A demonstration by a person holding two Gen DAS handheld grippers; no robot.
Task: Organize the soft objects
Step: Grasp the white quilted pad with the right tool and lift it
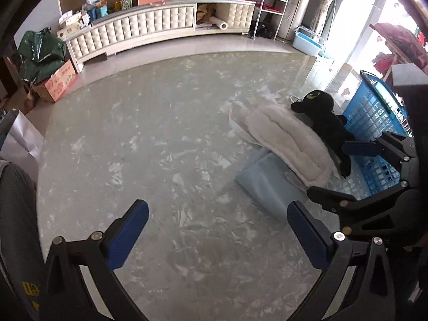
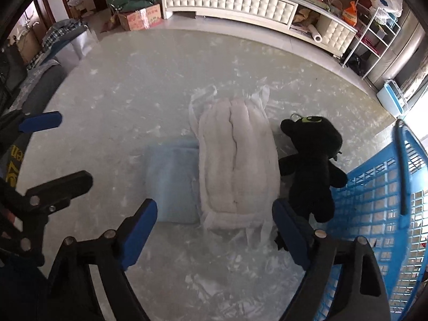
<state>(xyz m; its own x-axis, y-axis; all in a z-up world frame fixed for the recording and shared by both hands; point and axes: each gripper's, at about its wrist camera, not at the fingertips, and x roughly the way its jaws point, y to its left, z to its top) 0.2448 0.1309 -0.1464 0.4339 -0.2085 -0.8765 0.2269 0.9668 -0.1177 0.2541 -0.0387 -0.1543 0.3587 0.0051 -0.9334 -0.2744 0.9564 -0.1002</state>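
A white quilted pad (image 2: 238, 160) in a clear plastic bag lies on the grey marbled surface. A folded light-blue cloth (image 2: 174, 179) touches its left side. On its right, a black plush toy (image 2: 313, 165) with green eyes leans against a blue plastic basket (image 2: 374, 200). My right gripper (image 2: 215, 230) is open just above the pad's near end, its pads apart from it. My left gripper (image 1: 218, 230) is open over bare surface, left of the blue cloth (image 1: 264, 184). The left wrist view also shows the pad (image 1: 289, 144), the toy (image 1: 326, 115) and the basket (image 1: 374, 117).
A long white tufted cabinet (image 1: 149, 26) loaded with clutter runs along the far wall. A cardboard box (image 1: 57, 84) and a green bag (image 1: 40, 50) sit at its left end. A white wire rack (image 1: 270, 2) and a light-blue crate (image 1: 307, 41) stand at the right.
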